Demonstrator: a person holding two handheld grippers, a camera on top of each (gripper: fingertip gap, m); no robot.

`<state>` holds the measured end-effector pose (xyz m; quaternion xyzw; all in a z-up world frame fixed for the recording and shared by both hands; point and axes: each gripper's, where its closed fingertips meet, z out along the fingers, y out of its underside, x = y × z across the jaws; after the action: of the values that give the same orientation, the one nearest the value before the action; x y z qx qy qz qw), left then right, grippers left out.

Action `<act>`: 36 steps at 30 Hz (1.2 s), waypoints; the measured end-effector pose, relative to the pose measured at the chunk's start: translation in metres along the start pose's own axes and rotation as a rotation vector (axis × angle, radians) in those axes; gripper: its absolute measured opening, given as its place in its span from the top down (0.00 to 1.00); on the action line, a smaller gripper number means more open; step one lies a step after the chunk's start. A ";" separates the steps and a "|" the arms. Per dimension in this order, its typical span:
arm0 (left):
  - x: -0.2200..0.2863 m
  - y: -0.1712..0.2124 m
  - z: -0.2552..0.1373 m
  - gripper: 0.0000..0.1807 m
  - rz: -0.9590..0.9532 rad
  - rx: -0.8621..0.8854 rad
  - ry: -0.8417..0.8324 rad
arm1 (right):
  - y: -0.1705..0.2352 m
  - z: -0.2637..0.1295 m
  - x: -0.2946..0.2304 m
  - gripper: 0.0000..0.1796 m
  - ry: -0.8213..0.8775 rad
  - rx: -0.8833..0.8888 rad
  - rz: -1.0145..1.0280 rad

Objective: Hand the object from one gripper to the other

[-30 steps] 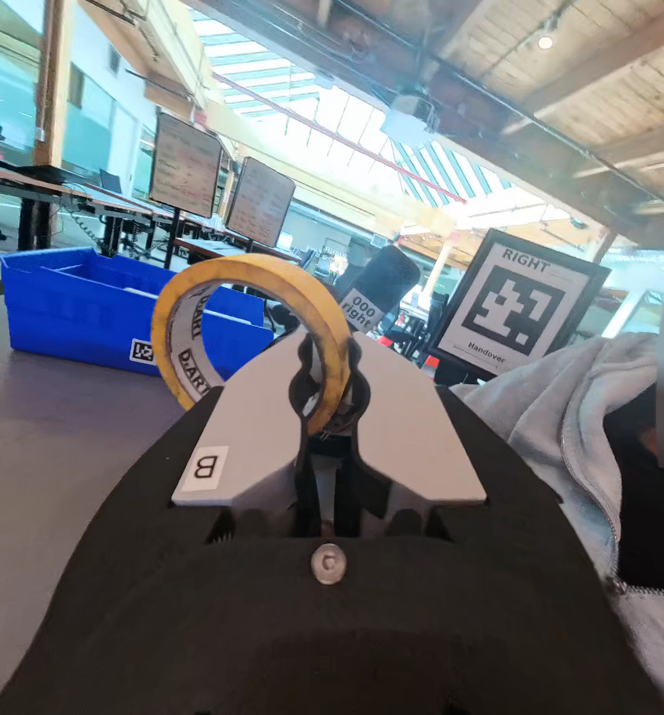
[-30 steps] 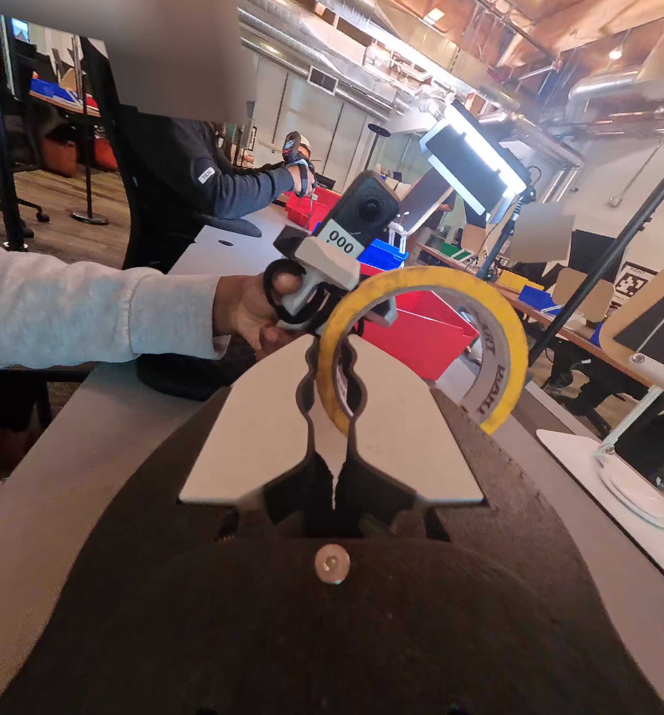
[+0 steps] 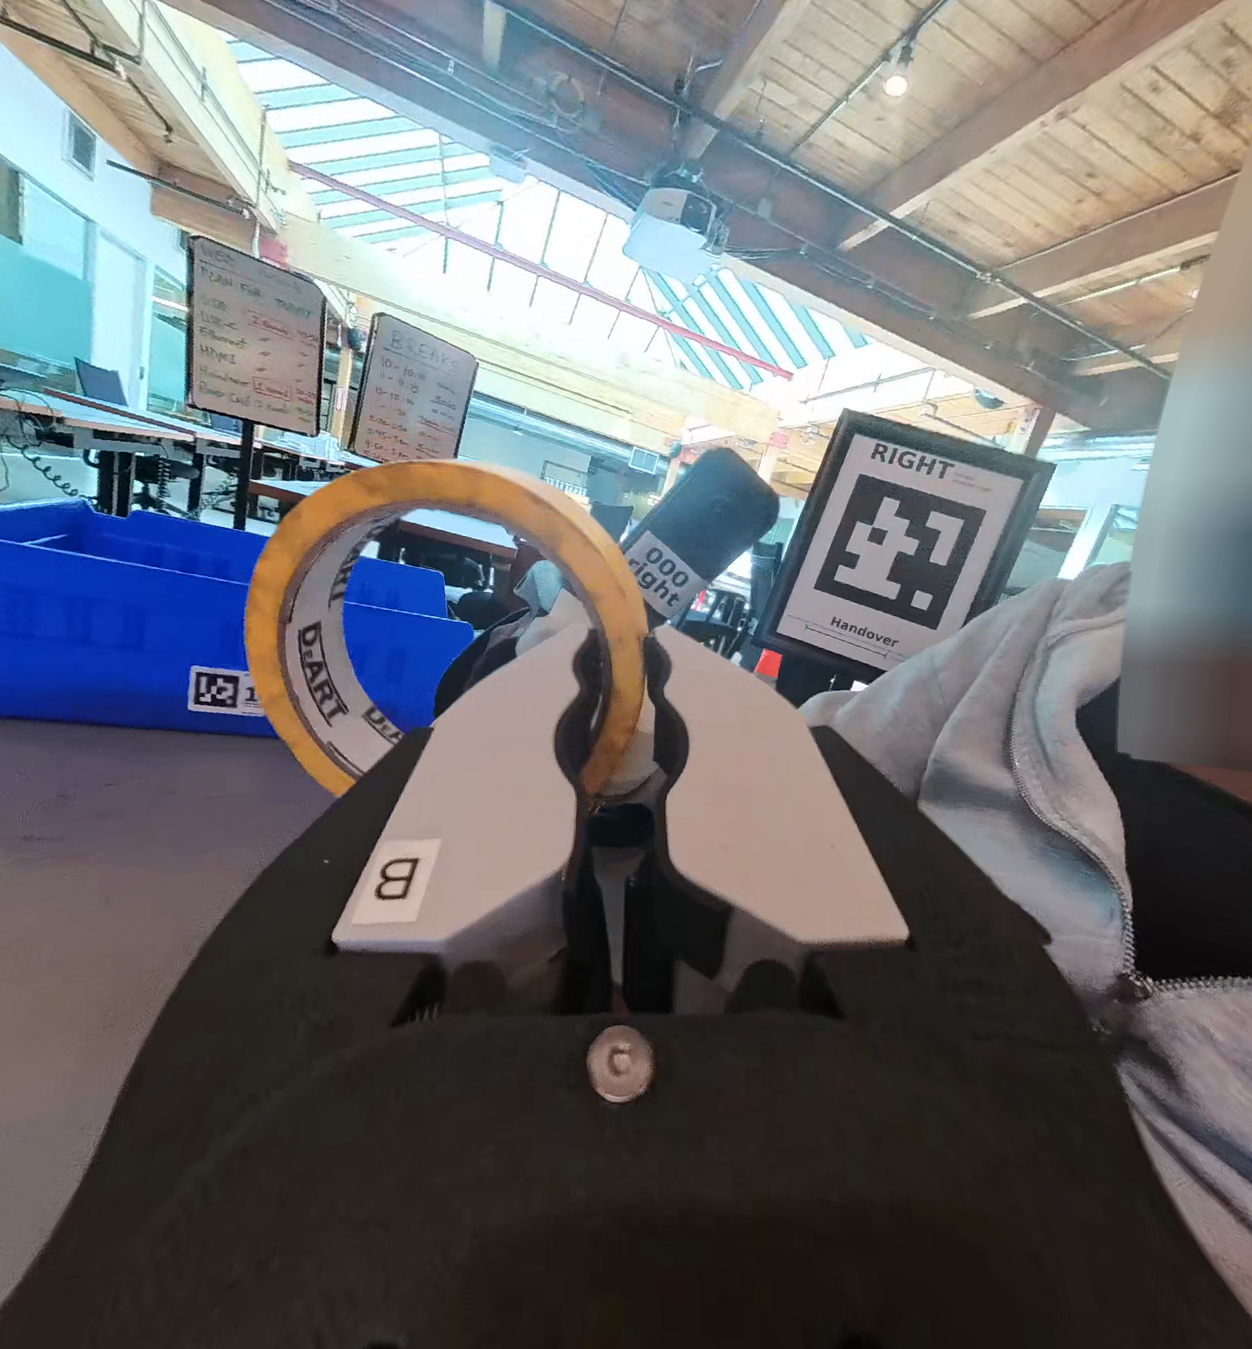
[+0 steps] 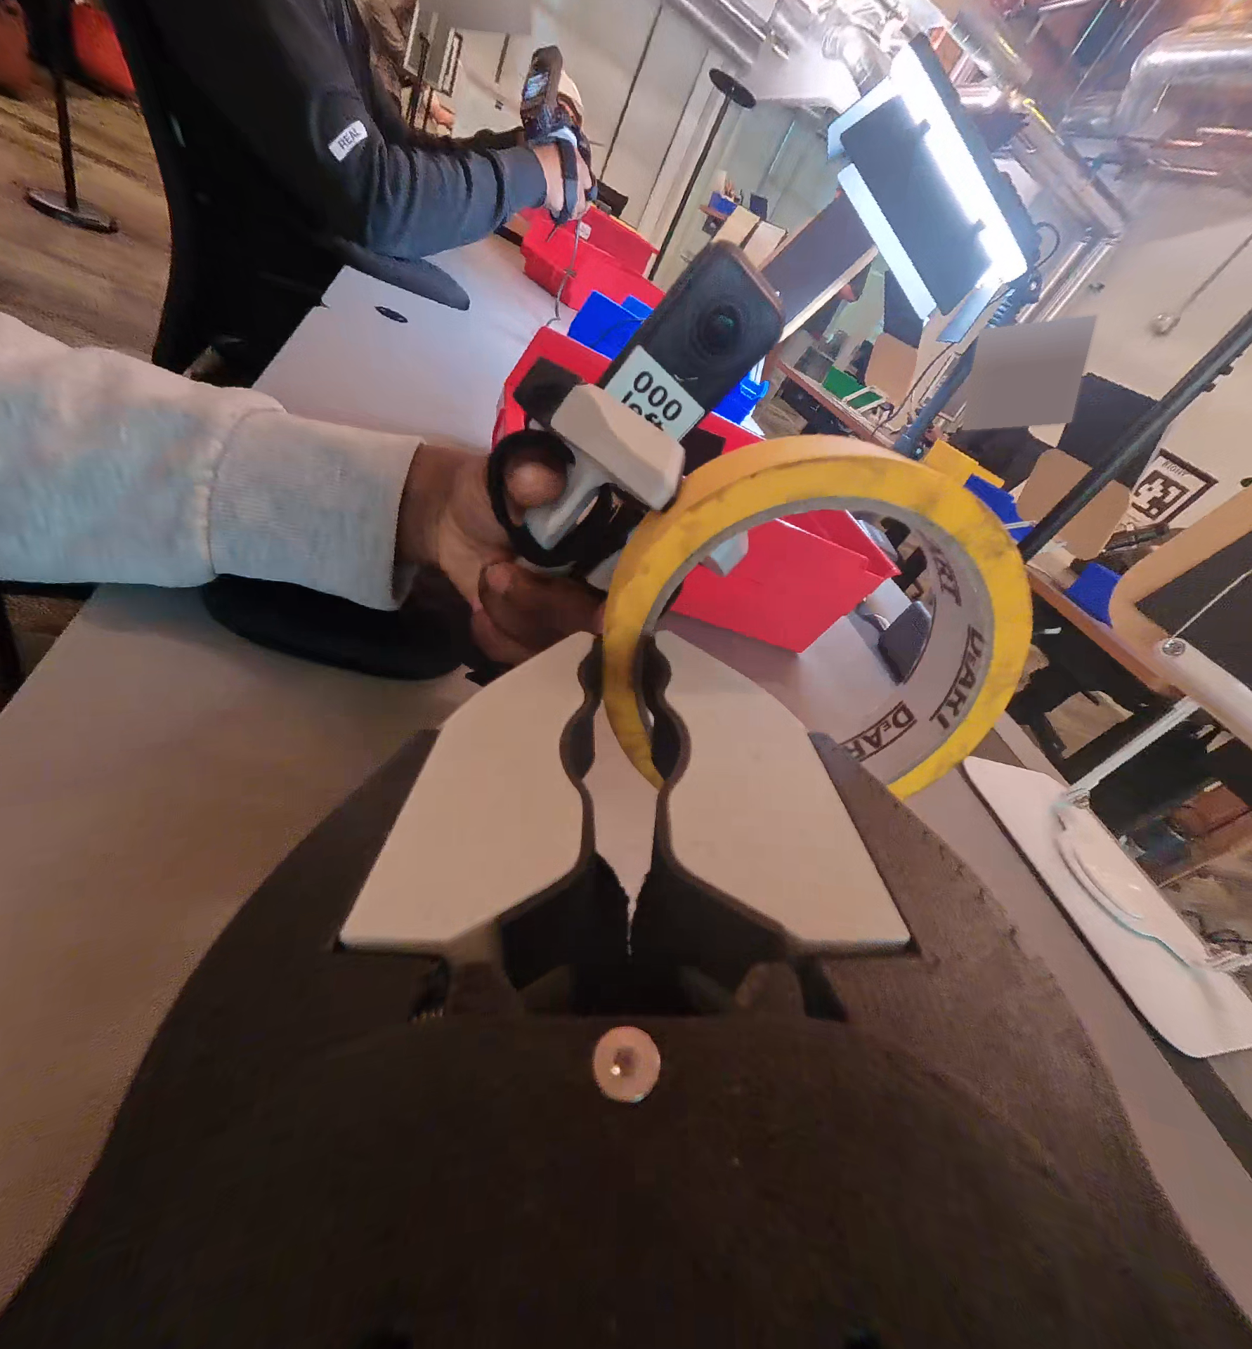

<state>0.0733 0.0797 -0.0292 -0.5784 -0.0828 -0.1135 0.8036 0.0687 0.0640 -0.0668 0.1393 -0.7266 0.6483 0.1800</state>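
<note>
Since a second ago: little change, yellow tape roll (image 3: pixel 265 642) held clear of the grey worktop (image 3: pixel 97 839), right wrist view now canted with the roll looming nearer. Right tool (image 4: pixel 623 650) pinches the rim at the ring's 8 o'clock, roll fanning toward 1 o'clock. Left tool (image 3: pixel 612 642) straddles the rim at the ring's 4 o'clock with slim dark gaps, clamped or slack I cannot tell; handover likely mid-exchange, neither side clearly released.
</note>
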 end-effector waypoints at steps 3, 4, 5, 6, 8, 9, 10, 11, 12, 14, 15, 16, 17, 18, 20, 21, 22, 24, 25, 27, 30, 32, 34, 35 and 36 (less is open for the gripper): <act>0.004 0.006 0.001 0.94 0.075 -0.045 0.001 | -0.003 -0.001 -0.003 0.93 -0.047 0.037 0.095; 0.000 0.012 0.002 0.95 0.128 -0.085 -0.030 | -0.009 -0.003 -0.003 0.87 -0.081 0.081 0.190; -0.003 0.016 0.002 0.95 0.180 -0.114 -0.056 | -0.015 -0.005 -0.002 0.81 -0.123 0.124 0.316; -0.004 0.020 0.002 0.95 0.202 -0.140 -0.066 | -0.019 -0.008 0.001 0.77 -0.169 0.155 0.443; -0.010 0.028 0.003 0.95 0.238 -0.187 -0.099 | -0.027 -0.015 0.010 0.78 -0.227 0.243 0.639; -0.011 0.028 0.003 0.95 0.259 -0.190 -0.103 | -0.028 -0.018 0.014 0.81 -0.234 0.268 0.700; -0.011 0.030 0.003 0.95 0.272 -0.202 -0.107 | -0.026 -0.018 0.018 0.85 -0.227 0.271 0.741; -0.012 0.031 0.003 0.95 0.281 -0.208 -0.111 | -0.024 -0.018 0.021 0.90 -0.209 0.266 0.763; -0.012 0.032 0.003 0.95 0.285 -0.214 -0.115 | -0.021 -0.018 0.022 0.92 -0.194 0.257 0.762; -0.013 0.033 0.003 0.94 0.263 -0.220 -0.121 | -0.021 -0.018 0.021 0.93 -0.188 0.247 0.710; -0.014 0.033 0.002 0.93 0.230 -0.218 -0.132 | -0.021 -0.018 0.019 0.93 -0.186 0.239 0.666; -0.016 0.030 0.002 0.92 0.193 -0.203 -0.138 | -0.021 -0.017 0.016 0.94 -0.177 0.224 0.606; -0.014 0.023 0.001 0.88 0.155 -0.161 -0.129 | -0.019 -0.016 0.014 0.95 -0.160 0.195 0.525; -0.012 0.014 -0.001 0.84 0.122 -0.106 -0.114 | -0.015 -0.015 0.010 0.94 -0.139 0.154 0.421; -0.009 -0.002 -0.007 0.83 0.084 -0.013 -0.103 | -0.007 -0.011 0.002 0.94 -0.105 0.062 0.222; -0.008 -0.006 -0.009 0.83 0.079 0.011 -0.103 | -0.003 -0.008 0.000 0.94 -0.088 0.027 0.153; -0.008 -0.007 -0.010 0.83 0.078 0.020 -0.104 | 0.000 -0.005 -0.002 0.94 -0.076 0.001 0.108; -0.010 -0.006 -0.011 0.84 0.065 0.008 -0.115 | 0.007 -0.001 -0.006 0.94 -0.072 -0.041 0.058; -0.013 -0.003 -0.010 0.89 0.060 -0.007 -0.124 | 0.009 0.000 -0.007 0.94 -0.072 -0.054 0.044; -0.012 -0.003 -0.011 0.91 0.082 -0.010 -0.120 | 0.012 0.001 -0.007 0.94 -0.069 -0.063 0.039; -0.006 0.001 -0.009 0.92 0.169 -0.040 -0.107 | 0.006 -0.001 -0.006 0.88 -0.103 -0.010 0.163; -0.011 0.010 -0.007 0.94 0.235 -0.101 -0.148 | -0.005 -0.006 -0.002 0.79 -0.159 0.079 0.353; -0.012 0.021 -0.005 0.95 0.276 -0.162 -0.147 | -0.016 -0.013 0.006 0.77 -0.204 0.173 0.538; -0.012 0.025 -0.003 0.95 0.283 -0.181 -0.140 | -0.017 -0.016 0.012 0.78 -0.210 0.202 0.616; -0.011 0.029 -0.002 0.94 0.287 -0.201 -0.133 | -0.017 -0.017 0.016 0.78 -0.212 0.219 0.674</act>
<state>0.0705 0.0878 -0.0587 -0.6680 -0.0406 0.0329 0.7424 0.0631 0.0798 -0.0430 -0.0231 -0.6728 0.7269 -0.1362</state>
